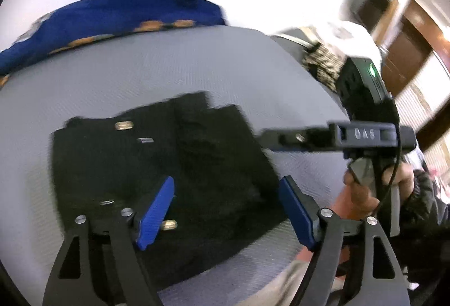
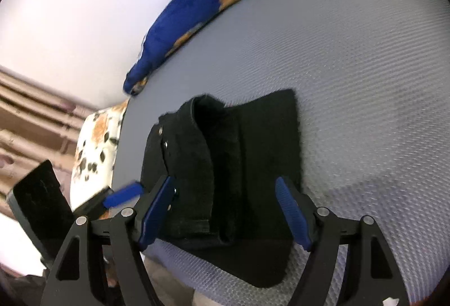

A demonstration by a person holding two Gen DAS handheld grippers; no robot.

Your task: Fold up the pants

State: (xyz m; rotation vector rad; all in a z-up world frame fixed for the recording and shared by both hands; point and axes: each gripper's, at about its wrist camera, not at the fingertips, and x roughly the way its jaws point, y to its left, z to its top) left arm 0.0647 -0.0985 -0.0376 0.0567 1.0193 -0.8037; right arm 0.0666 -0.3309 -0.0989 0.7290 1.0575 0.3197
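Note:
Black pants (image 1: 168,174) lie folded into a compact stack on a grey textured mattress (image 1: 168,67), metal rivets and a button showing. My left gripper (image 1: 227,210) hovers over them, open and empty, blue pads apart. The right gripper's body (image 1: 365,134) shows at the right of the left wrist view, held by a hand. In the right wrist view the pants (image 2: 225,165) lie on the mattress (image 2: 351,81) near its front edge, waistband up. My right gripper (image 2: 225,213) is open and empty just above them. A blue pad of the left gripper (image 2: 123,195) shows at the left.
A blue pillow with orange print (image 1: 112,16) lies along the mattress's far edge, also in the right wrist view (image 2: 211,5). A white spotted cushion (image 2: 95,143) sits at the mattress's left end. Wooden furniture (image 1: 407,33) stands at the right.

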